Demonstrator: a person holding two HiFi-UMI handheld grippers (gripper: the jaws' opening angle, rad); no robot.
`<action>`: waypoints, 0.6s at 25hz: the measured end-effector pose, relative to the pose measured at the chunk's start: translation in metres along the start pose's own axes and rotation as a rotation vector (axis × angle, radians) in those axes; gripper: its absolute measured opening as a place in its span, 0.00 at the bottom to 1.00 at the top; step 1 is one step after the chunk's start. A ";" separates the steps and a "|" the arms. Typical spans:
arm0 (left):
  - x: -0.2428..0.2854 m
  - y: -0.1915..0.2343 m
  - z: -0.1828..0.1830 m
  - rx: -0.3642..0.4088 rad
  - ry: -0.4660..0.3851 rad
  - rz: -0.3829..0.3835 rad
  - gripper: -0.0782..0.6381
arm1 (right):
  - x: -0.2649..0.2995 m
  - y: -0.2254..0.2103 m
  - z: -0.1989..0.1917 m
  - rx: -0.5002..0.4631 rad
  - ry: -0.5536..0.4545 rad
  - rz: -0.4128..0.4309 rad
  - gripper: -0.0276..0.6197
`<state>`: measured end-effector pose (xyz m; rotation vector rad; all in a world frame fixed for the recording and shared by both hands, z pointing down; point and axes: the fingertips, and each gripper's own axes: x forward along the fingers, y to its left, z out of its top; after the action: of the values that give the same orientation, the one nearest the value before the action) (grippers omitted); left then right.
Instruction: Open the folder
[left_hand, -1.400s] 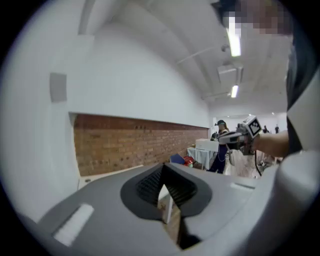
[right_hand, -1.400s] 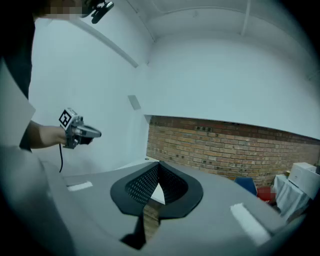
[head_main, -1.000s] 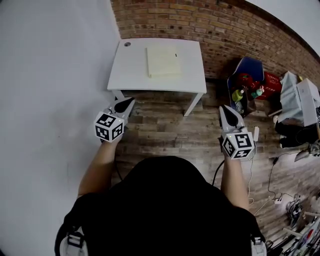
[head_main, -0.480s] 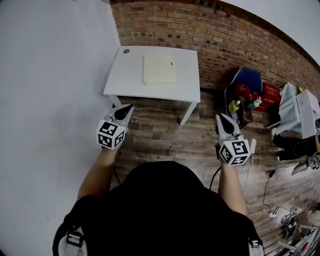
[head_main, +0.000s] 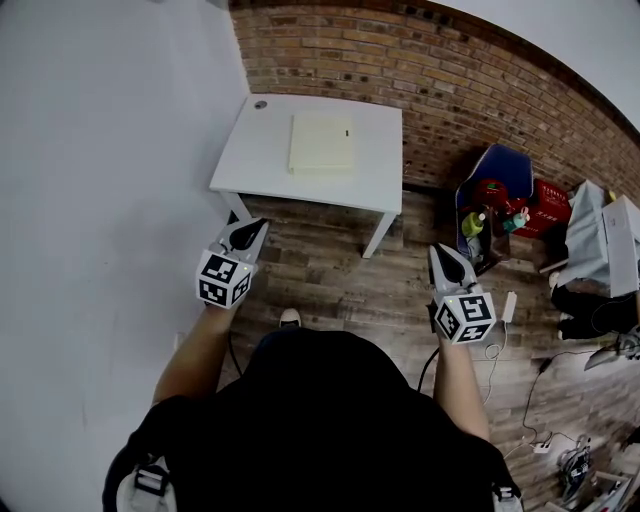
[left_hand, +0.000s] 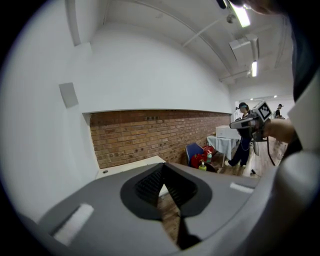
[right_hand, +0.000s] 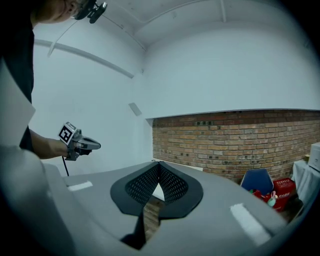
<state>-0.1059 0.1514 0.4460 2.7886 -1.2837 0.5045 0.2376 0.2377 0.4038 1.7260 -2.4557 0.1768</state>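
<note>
nothing done yet: the pale yellow folder (head_main: 322, 143) lies closed on the white table (head_main: 260, 150), well ahead of both tongs. the left gripper (head_main: 255, 222) has its jaws together and empty, and so does the right gripper (head_main: 440, 252). the approach and the opening itself are all left to do.

Person wears a black short-sleeved top (head_main: 320, 420); pale shoe toe (head_main: 290, 318) visible. Left gripper (head_main: 258, 224) and right gripper (head_main: 437, 250): grey moulded housings, black tapering jaws, ribbed inner pads (right_hand: 142, 186). Each bears a white marker cube (head_main: 223, 279) printed with black squares. Thin black cable (head_main: 426, 366) beside right forearm.
</note>
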 end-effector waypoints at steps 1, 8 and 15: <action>0.001 0.001 -0.001 -0.001 0.005 0.004 0.11 | 0.001 -0.002 0.001 0.001 0.000 0.002 0.05; 0.018 0.008 0.002 0.004 -0.008 0.013 0.11 | 0.013 -0.016 0.008 -0.006 -0.002 0.010 0.05; 0.026 0.021 0.008 -0.005 -0.048 0.021 0.11 | 0.025 -0.020 0.011 -0.017 0.006 0.010 0.05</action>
<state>-0.1037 0.1171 0.4444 2.8032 -1.3226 0.4368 0.2478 0.2062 0.3976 1.7041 -2.4549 0.1617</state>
